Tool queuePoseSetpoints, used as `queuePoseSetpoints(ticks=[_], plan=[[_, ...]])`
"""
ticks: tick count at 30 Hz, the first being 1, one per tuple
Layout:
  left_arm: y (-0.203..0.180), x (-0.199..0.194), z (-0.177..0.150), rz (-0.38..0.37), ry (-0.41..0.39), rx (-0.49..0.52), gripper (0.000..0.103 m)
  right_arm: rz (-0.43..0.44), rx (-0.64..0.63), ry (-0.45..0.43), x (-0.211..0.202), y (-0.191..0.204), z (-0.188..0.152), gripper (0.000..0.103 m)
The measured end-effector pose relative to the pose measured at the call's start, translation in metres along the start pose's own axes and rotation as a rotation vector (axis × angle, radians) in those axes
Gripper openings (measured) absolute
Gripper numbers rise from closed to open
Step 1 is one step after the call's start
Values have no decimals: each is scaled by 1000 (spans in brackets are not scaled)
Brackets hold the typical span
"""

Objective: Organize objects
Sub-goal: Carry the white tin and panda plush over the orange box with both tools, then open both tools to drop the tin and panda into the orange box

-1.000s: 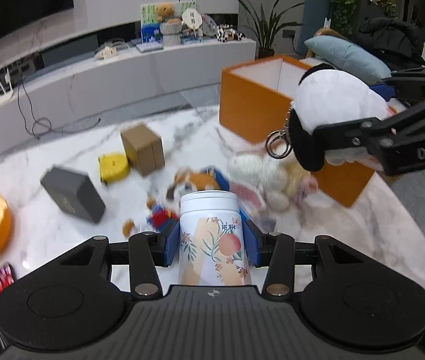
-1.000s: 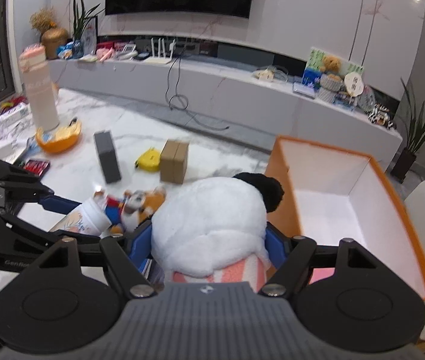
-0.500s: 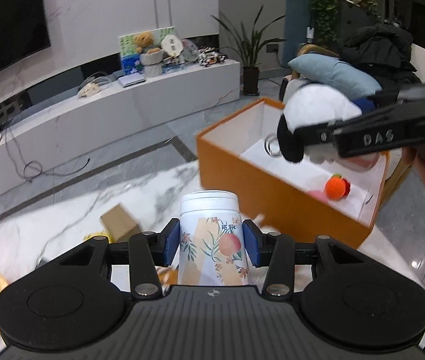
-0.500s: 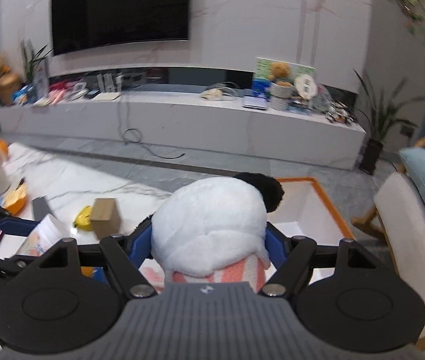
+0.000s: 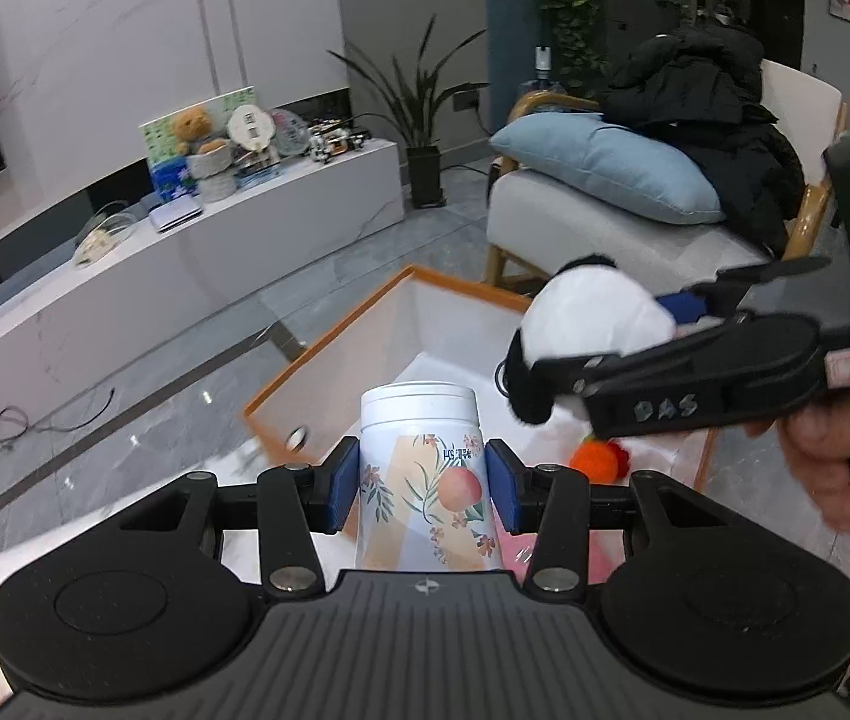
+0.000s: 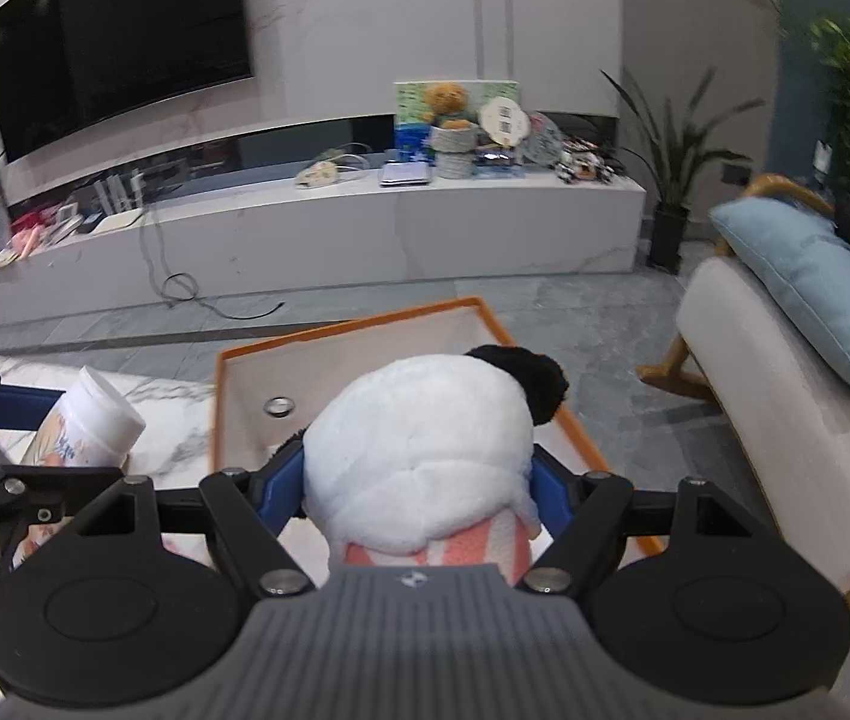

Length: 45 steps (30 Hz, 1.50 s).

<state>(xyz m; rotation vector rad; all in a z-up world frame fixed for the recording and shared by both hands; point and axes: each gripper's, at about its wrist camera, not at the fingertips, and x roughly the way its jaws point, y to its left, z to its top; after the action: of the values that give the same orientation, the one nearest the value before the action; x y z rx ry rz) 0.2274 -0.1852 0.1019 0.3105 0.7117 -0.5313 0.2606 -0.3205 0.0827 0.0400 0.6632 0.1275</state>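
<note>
Two items are catalogued in transit, one per gripper.

Item 1: white cylindrical plastic canister (image 5: 422, 468) with white lid and a peach-and-blossom print, pinched upright between the blue pads of the left gripper (image 5: 423, 489). Printed characters on the label are too small to be read.

Item 2: white plush panda toy with black ears (image 6: 425, 456), pinched between the blue pads of the right gripper (image 6: 422, 483). The lettering "DAS" is read on that gripper's black arm in the left wrist view. A person's hand (image 5: 827, 462) is seen on its handle.

Destination: orange open-topped cardboard box with white lining (image 5: 329, 342), standing on the white marble desk (image 6: 173, 420).

Change noted: a second ago both items were held over the desk's clutter, with the box off to one side; both have since been carried across. The panda is now held over the box's opening, the canister just at its near rim. Grips are unchanged.

Contents already recorded in the box: small orange plush fruit (image 5: 599, 459).

Assessment: carrying is judged nearly done; lowering and release appear to remain. Other clutter is out of view.
</note>
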Motion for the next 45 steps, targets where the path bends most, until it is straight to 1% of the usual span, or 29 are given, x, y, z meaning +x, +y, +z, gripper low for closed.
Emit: queuePoseSetpoints(ticks=[4,6,9,13,15,17,19,21,22,24,26,29,34,40,45], plan=[[-15,17,15,-19,0,5,52,-14,31,17,9,-15,0,76],[-17,24,19,-28,2,-14,52,-18,42,22,11,-21,0,76],[-14,40,22,-48,21,-71,52,-23,64,26,15,-29,2,76],[-3,63,19,-32,46,-179,52,-40,88,37,20,-38,-1,76],[-1,76,16,-28,68,-214,52,-45,100,57,28,-42,-2,76],[0,88,13,-14,86,-238,52,-68,100,81,36,-43,-5,76],[2,97,8,-23,101,-283,52,-86,99,98,44,-48,-5,76],[6,105,3,-22,115,-336,52,-90,112,108,49,-51,-8,76],[7,109,0,-18,125,-347,52,-79,113,107,50,-52,-9,76],[7,117,-5,-3,146,-360,52,-79,113,116,53,-52,-8,76],[9,123,-10,10,161,-369,52,-93,84,121,56,-47,-10,76],[6,126,-12,58,157,-323,52,-103,68,135,62,-44,-12,76],[-1,130,-9,99,181,-264,52,-108,70,159,72,-44,-15,76],[-4,131,-8,111,176,-261,52,-111,71,162,71,-42,-18,76],[-1,131,-7,109,168,-282,52,-110,72,160,71,-41,-17,77]])
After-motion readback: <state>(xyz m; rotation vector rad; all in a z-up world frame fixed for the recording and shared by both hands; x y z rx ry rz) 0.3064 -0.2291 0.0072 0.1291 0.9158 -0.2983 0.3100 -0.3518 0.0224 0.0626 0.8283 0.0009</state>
